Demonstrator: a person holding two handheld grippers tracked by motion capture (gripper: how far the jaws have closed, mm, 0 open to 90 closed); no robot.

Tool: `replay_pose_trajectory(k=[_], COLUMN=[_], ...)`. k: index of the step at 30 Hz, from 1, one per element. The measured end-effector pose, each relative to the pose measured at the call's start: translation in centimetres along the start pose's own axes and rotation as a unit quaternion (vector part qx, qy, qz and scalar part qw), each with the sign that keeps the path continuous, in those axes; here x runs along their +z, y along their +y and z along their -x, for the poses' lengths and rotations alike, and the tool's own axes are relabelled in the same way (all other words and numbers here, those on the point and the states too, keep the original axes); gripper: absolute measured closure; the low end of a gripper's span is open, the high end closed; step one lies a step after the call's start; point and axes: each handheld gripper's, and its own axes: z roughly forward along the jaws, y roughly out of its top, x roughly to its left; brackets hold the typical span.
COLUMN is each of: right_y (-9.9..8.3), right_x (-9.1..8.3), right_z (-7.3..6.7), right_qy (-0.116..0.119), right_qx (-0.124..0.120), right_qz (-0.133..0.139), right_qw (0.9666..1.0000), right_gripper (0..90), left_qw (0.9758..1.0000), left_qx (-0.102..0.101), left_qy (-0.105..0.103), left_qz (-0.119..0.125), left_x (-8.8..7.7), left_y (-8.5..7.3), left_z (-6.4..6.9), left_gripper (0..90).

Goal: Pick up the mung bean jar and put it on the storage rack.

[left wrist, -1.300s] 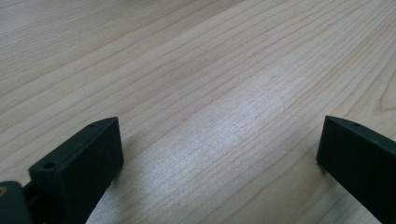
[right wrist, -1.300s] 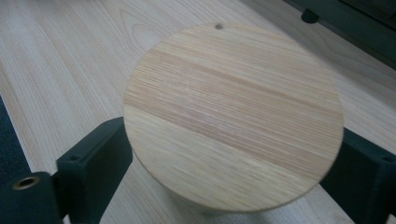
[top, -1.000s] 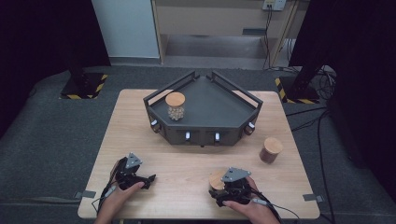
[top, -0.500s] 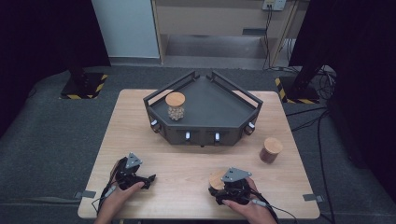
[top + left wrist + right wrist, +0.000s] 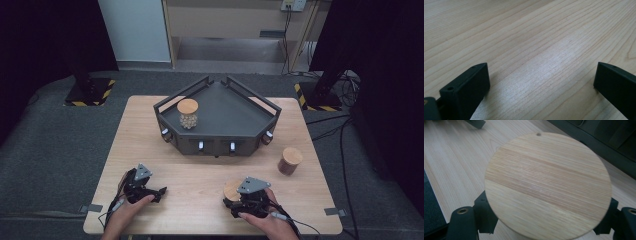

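Light wooden table (image 5: 150,125) stands on dark grey carpet (image 5: 55,145). Behind the table: pale panel (image 5: 132,30), beige cabinet (image 5: 225,22). Hazard-striped stand bases (image 5: 90,92) flank it; cables (image 5: 345,150) run along its right side.

Dark tray (image 5: 225,115), jar inside it (image 5: 188,113), brown jar (image 5: 290,160), wooden table (image 5: 200,175)

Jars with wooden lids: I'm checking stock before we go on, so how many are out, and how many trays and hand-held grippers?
Jars with wooden lids: 3 (one on the tray, one on the table's right, one in the right hand-held gripper)
Dark trays: 1
Hand-held grippers: 2 (left, right)
Total: 6
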Motion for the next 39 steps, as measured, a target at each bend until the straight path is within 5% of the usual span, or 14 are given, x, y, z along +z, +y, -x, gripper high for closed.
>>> replay_pose_trajectory(k=[39], right_y=[4.6], right_x=[-1.9], right_z=[0.7], right_qy=[-0.022], right_qx=[0.001], right_qz=[0.0], right_qw=[0.9997], right_gripper=[25.3], left_qw=[1.0], left_qx=[0.0], left_qy=[0.0], left_qz=[0.0], left_x=[0.0], left_y=[0.0], left_z=[0.0], left_gripper=[0.0])
